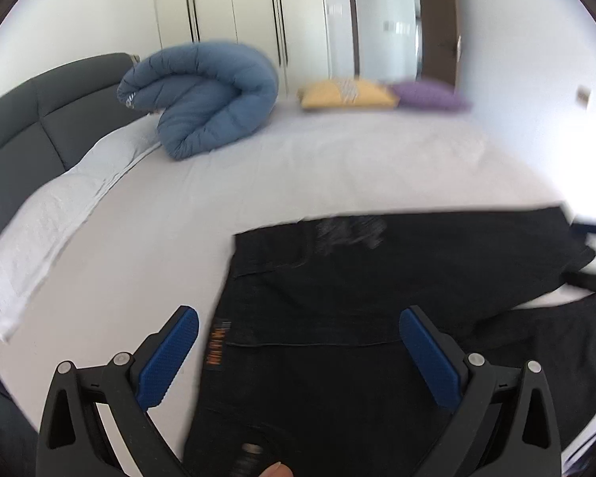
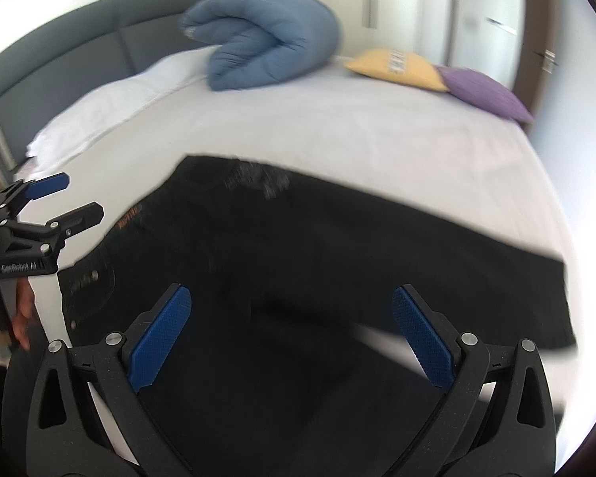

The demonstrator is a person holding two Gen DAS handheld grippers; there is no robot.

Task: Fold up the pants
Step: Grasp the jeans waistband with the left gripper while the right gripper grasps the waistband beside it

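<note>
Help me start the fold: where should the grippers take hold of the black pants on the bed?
Probably the waistband end. The pants lie flat on the bed, waist nearest the left gripper, legs running away to the right. Come in low from the near edge with the open left gripper at the waist corner; the right gripper can take the near leg's edge.

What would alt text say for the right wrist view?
Open right tongs hover over black pants spread on a white bed. The left tongs, also open, sit at the left edge; a rolled blue duvet and yellow and purple cushions lie beyond.
</note>
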